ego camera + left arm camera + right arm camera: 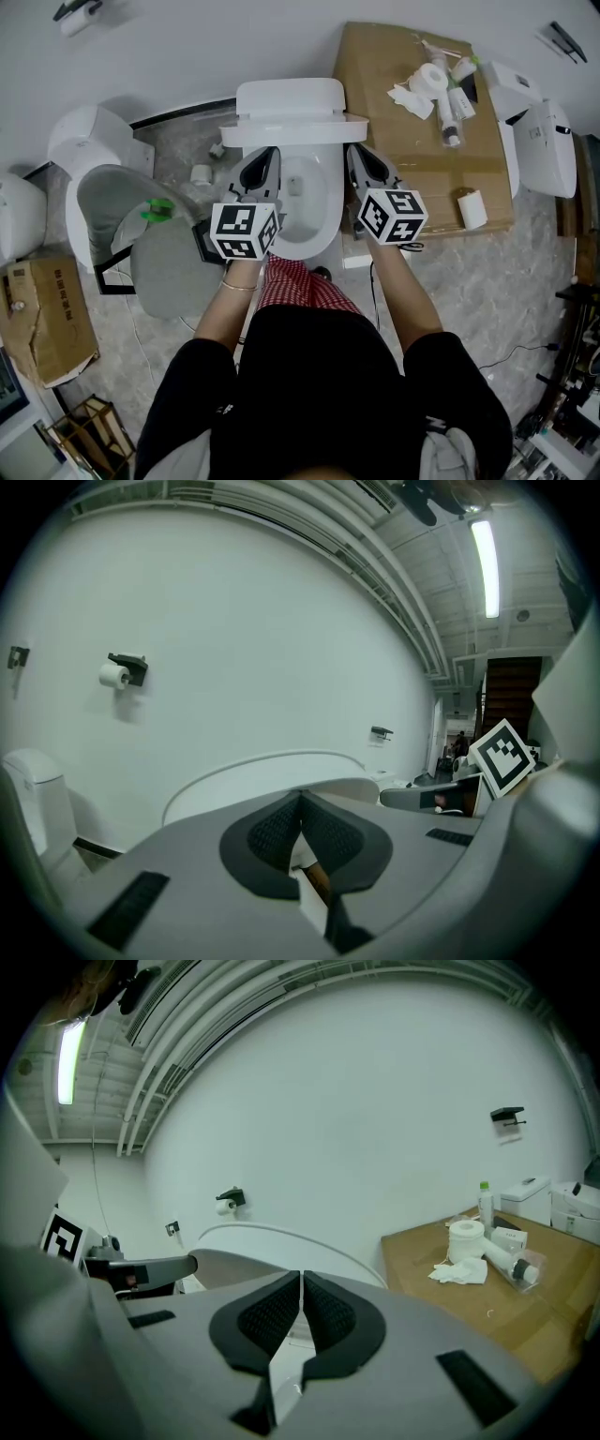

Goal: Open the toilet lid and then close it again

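The toilet lid [292, 129] stands raised against the tank [289, 94], seemingly light, stiff, slippery plastic best nudged at its free top edge; left hand-held gripper [265, 156] and right hand-held gripper [358, 156] flank it, jaws pressed together, empty.

- The toilet [305, 225] stands in the middle, with its lid [292, 129] upright behind the bowl, against the tank [289, 94].
- The left gripper [261, 169] is at the bowl's left rim and the right gripper [366, 161] at its right rim, both just before the lid.
- A cardboard sheet [403, 169] lies right of the toilet. A paper roll [433, 79] and a bottle [448, 117] lie on its back part.
- A second toilet [89, 141] stands to the left, with a small roll [201, 174] on the floor between the two.
- A cardboard box [47, 314] sits far left, nearer the person.
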`<act>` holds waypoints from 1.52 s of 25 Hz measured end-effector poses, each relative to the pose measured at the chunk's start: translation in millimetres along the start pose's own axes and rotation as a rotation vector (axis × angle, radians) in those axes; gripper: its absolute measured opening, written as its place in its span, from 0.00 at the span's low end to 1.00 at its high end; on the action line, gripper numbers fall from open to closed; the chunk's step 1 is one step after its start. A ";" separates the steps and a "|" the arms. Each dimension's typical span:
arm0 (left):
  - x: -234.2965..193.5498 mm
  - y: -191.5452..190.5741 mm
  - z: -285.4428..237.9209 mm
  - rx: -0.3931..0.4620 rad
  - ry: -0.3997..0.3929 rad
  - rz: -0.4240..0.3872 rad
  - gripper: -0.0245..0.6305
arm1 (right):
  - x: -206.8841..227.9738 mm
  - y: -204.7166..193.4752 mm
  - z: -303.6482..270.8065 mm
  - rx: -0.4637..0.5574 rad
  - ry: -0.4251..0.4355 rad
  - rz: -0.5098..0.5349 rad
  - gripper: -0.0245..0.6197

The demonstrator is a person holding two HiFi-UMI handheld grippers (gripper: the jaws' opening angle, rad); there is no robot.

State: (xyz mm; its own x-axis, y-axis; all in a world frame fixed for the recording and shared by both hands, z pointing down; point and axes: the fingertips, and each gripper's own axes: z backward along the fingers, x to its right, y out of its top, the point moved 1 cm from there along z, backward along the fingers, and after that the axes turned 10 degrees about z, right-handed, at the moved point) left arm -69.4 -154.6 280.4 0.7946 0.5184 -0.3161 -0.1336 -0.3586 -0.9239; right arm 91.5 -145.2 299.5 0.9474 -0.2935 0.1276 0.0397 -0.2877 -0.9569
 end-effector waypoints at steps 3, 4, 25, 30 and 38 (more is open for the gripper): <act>4.0 -3.3 -1.4 -0.005 -0.008 0.001 0.04 | 6.5 14.2 10.5 0.039 -0.004 0.015 0.08; 5.0 -4.0 -1.9 -0.007 -0.010 0.000 0.04 | 8.0 20.7 10.9 0.050 0.005 0.024 0.08; 12.6 -15.3 4.3 -0.008 -0.025 0.007 0.04 | -24.3 40.9 -7.6 0.090 0.104 0.083 0.08; 14.5 -18.9 7.5 -0.005 -0.029 0.009 0.04 | -26.8 37.4 -4.3 0.090 0.101 0.092 0.08; 13.7 -25.3 14.6 -0.002 -0.019 0.001 0.04 | -30.5 31.4 1.1 0.095 0.090 0.089 0.08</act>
State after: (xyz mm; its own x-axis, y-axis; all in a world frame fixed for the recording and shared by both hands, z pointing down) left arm -63.7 -127.1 296.2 0.7833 0.5326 -0.3206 -0.1329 -0.3604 -0.9233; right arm 64.2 -144.3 265.2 0.9163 -0.3959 0.0599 -0.0094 -0.1709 -0.9852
